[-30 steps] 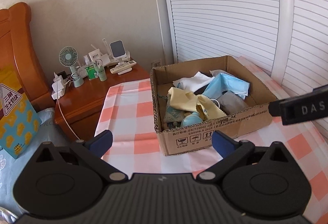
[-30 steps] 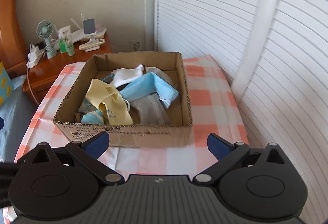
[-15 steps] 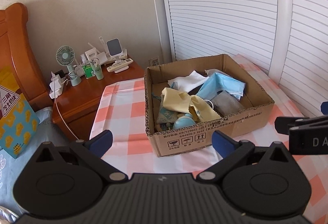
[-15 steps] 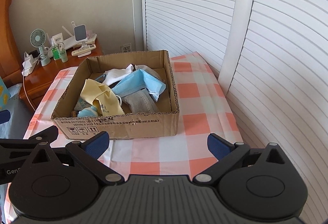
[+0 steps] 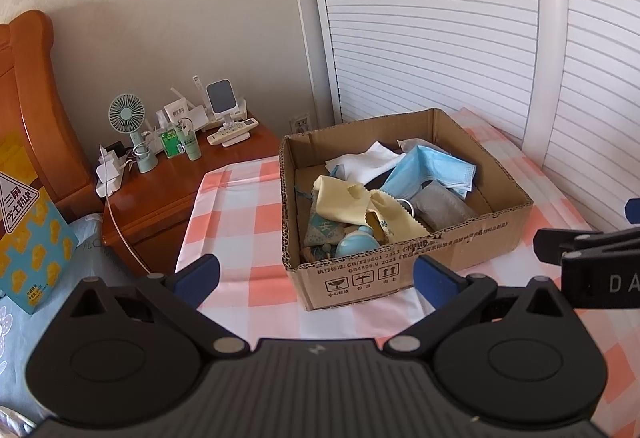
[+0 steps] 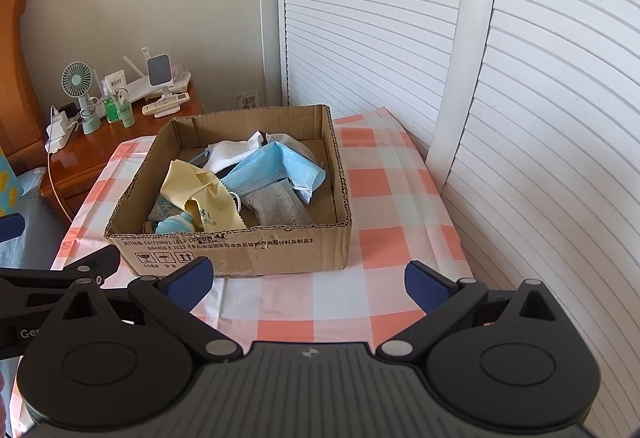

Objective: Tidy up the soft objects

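Note:
A cardboard box (image 5: 472, 242) (image 6: 240, 250) stands on a pink-and-white checked tablecloth (image 5: 236, 205) (image 6: 384, 193). It holds a yellow cloth (image 5: 360, 201) (image 6: 196, 185), a blue face mask (image 5: 432, 169) (image 6: 276, 165), a white cloth (image 5: 368, 161) (image 6: 232, 151), a grey cloth (image 5: 440, 201) (image 6: 276, 203) and a light blue round item (image 5: 356, 242) (image 6: 174, 226). My left gripper (image 5: 316, 274) is open and empty, in front of the box. My right gripper (image 6: 306, 280) is open and empty, also in front of the box.
A wooden nightstand (image 5: 176, 181) (image 6: 84, 153) at the left carries a small fan (image 5: 128, 121) (image 6: 78, 81), bottles, a remote and a charger with a white cable. White louvered doors (image 5: 440, 17) (image 6: 400, 17) stand behind and to the right. A bed with a blue pillow (image 5: 52, 278) lies at the left.
Both grippers have drawn back and up from the box, which now looks smaller and farther away. Both stay open and empty.

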The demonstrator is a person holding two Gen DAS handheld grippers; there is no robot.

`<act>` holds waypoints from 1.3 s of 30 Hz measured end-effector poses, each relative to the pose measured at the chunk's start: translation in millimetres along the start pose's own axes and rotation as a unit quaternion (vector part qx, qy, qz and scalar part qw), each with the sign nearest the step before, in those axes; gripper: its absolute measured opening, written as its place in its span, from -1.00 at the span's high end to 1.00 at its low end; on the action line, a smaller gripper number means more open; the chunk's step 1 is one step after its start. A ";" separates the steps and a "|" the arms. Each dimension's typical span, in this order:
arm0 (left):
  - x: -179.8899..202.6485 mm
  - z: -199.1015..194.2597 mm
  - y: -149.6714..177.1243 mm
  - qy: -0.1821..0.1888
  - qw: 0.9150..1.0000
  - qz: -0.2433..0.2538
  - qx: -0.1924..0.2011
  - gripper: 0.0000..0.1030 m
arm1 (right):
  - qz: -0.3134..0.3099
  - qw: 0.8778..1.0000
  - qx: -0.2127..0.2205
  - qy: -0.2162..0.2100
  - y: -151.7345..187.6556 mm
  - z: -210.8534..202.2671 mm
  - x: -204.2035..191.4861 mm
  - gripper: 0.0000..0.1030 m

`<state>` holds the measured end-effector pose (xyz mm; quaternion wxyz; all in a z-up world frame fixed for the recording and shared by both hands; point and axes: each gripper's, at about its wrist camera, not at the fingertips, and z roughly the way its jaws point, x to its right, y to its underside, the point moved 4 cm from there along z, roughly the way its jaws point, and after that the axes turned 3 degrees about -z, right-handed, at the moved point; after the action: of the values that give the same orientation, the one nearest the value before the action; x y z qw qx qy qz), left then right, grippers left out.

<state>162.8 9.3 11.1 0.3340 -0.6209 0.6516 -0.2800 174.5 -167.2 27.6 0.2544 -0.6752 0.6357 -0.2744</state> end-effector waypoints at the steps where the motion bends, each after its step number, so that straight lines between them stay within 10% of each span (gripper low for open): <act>1: 0.0 0.0 0.0 0.000 1.000 0.000 0.000 -0.99 | 0.000 1.000 0.000 0.000 0.2 0.0 0.1 -1.00; 39: -1.5 -4.0 -3.2 -0.002 1.000 -0.001 0.000 -0.99 | -0.004 1.000 0.004 0.000 0.7 -3.7 -0.1 -1.00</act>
<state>161.7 10.3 16.2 0.3352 -0.6223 0.6499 -0.2793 171.4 -167.2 29.8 0.2563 -0.6766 0.6319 -0.2778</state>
